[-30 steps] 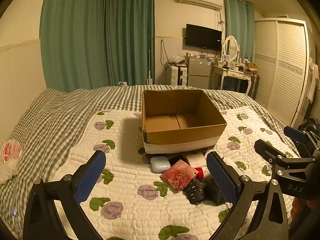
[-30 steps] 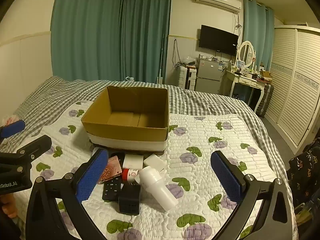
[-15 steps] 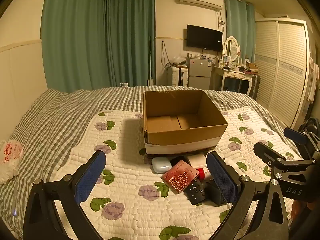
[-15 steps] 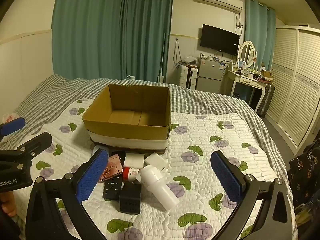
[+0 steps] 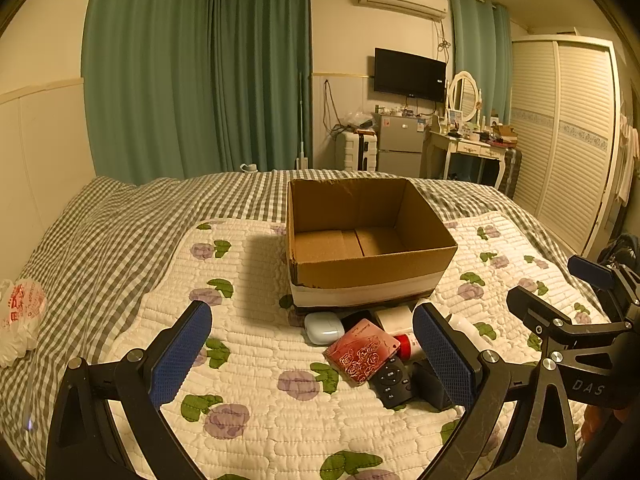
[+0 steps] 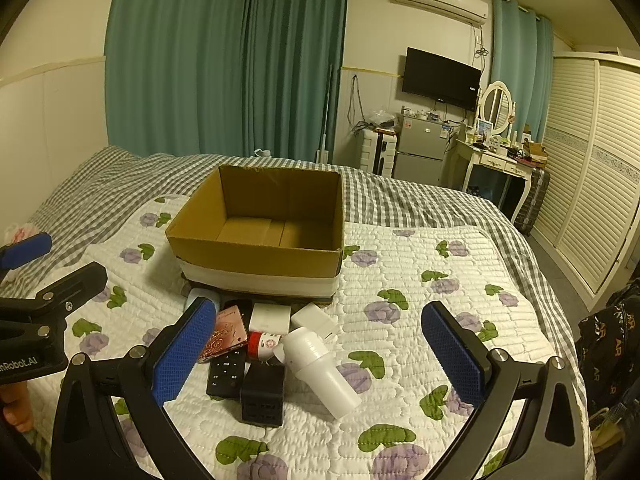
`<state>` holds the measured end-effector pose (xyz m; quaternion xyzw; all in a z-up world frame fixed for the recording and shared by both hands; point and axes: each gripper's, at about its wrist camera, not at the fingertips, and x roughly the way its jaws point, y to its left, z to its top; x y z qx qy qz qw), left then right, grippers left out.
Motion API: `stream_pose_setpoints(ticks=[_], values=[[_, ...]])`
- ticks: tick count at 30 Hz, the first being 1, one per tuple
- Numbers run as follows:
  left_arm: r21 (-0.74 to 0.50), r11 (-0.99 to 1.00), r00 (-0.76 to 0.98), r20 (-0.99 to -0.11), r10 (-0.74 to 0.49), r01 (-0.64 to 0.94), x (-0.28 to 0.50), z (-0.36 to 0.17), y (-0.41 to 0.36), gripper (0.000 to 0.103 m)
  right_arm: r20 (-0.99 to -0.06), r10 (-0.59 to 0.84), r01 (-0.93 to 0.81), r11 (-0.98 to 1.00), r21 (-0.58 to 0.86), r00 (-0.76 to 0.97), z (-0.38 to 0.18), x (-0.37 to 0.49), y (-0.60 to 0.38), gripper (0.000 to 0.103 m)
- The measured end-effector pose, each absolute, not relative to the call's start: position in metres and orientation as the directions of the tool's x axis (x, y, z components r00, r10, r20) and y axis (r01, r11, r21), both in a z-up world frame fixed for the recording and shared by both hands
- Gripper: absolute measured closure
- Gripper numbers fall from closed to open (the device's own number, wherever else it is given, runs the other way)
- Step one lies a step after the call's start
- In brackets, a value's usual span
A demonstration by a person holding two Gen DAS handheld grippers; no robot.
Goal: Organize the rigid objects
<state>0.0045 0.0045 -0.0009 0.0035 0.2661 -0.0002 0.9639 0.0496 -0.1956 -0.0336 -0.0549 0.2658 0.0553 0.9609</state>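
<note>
An empty open cardboard box (image 5: 372,264) (image 6: 260,258) stands on the quilted bed. Before it lies a cluster: a pale blue earbud case (image 5: 323,328), a pink rose-patterned card (image 5: 362,350) (image 6: 226,332), a black remote (image 5: 392,380) (image 6: 227,372), a black cube (image 6: 262,394), white adapters (image 6: 270,317), a red-capped tube (image 6: 262,344) and a white bottle (image 6: 320,368). My left gripper (image 5: 312,352) is open and empty, hovering short of the cluster. My right gripper (image 6: 320,354) is open and empty, above the bottle.
A white plastic bag (image 5: 20,320) lies at the bed's left edge. Beyond the bed stand green curtains (image 5: 200,80), a fridge (image 5: 400,146), a dressing table (image 5: 468,148) and a louvred wardrobe (image 5: 568,140).
Both grippers have drawn back and risen slightly, so the box and cluster sit a little lower and farther in view. Nothing on the bed moved.
</note>
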Motion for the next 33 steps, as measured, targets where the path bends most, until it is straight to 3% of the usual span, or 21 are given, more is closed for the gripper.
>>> stream_pose_setpoints(ticks=[33], values=[[0.008,1.0,0.858,-0.514,0.003,0.002,0.0048,-0.0014,0.0036,0.0,-0.521,0.075,-0.136,0.988,-0.08,0.85,-0.0359,0.0506,-0.1948,0.0]])
